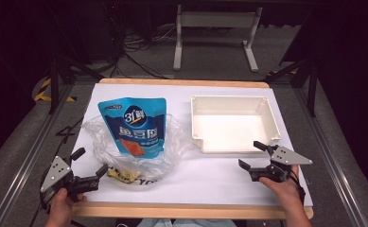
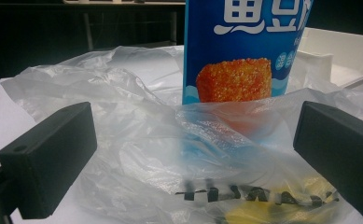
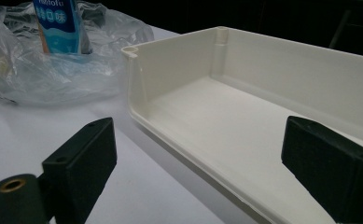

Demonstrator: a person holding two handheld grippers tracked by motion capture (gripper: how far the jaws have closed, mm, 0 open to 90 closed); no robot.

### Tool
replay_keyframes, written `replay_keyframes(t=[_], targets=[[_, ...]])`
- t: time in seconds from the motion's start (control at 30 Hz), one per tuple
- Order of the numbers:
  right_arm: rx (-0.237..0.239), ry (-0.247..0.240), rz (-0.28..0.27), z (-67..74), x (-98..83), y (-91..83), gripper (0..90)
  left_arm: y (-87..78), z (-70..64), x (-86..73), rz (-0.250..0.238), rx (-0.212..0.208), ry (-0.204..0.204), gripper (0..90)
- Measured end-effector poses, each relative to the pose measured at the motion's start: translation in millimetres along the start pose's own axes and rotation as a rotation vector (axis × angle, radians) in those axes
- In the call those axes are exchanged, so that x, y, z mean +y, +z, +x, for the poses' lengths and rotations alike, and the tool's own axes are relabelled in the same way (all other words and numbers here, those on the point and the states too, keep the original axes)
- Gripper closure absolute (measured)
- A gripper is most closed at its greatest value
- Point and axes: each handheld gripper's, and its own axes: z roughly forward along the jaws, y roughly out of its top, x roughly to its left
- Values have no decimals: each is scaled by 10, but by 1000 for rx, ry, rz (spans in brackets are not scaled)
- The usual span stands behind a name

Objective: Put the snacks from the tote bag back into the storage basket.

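A blue snack pouch (image 1: 134, 125) with an orange cube pictured on it stands upright in a crumpled clear plastic bag (image 1: 103, 142). Something yellow (image 1: 124, 176) lies in the bag's near end. My left gripper (image 1: 90, 162) rests at the table's near left, open, its jaws pointing at the bag (image 2: 137, 140) and pouch (image 2: 244, 51) without touching them. An empty white tray (image 1: 267, 113) sits right of the bag. Just in front of its near edge my right gripper (image 1: 254, 156) stands open with nothing between its jaws, facing the tray (image 3: 244, 107).
The table (image 1: 210, 179) is covered in white, with a wooden edge along the front. Beyond its far side the floor holds cables and the legs of a white frame (image 1: 214, 33). Dark rails run along both sides.
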Motion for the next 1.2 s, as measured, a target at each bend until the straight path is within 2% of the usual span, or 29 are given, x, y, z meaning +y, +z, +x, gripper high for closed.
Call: replay_keyframes(t=[0.3, 0.37, 0.57, 0.63, 0.73, 0.83, 0.9, 1.13, 1.2], targets=[[7, -8, 1, 12, 24, 0, 146, -8, 10, 2, -4, 5, -3, 2], [31, -4, -1, 20, 34, 5, 183, -11, 12, 4, -7, 7, -2, 2], [20, -22, 38, 37, 100, 3, 201, -15, 9, 1, -6, 23, -3, 2], [16, -21, 52, 35, 141, -14, 215, -15, 7, -4, -14, 30, -5, 2], [4, -4, 67, 40, 199, -36, 241, -29, 16, 0, 0, 37, -2, 2], [22, -6, 29, 69, 264, -62, 264, -22, 20, -3, -9, 43, -8, 2], [19, -15, 29, 82, 299, -70, 263, -11, 23, -7, -17, 43, -9, 2], [23, -50, 12, 97, 525, -85, 274, -4, 32, -16, -1, 50, -14, 2], [17, -61, 10, 101, 576, -101, 274, -1, 34, -20, -12, 54, -18, 2]])
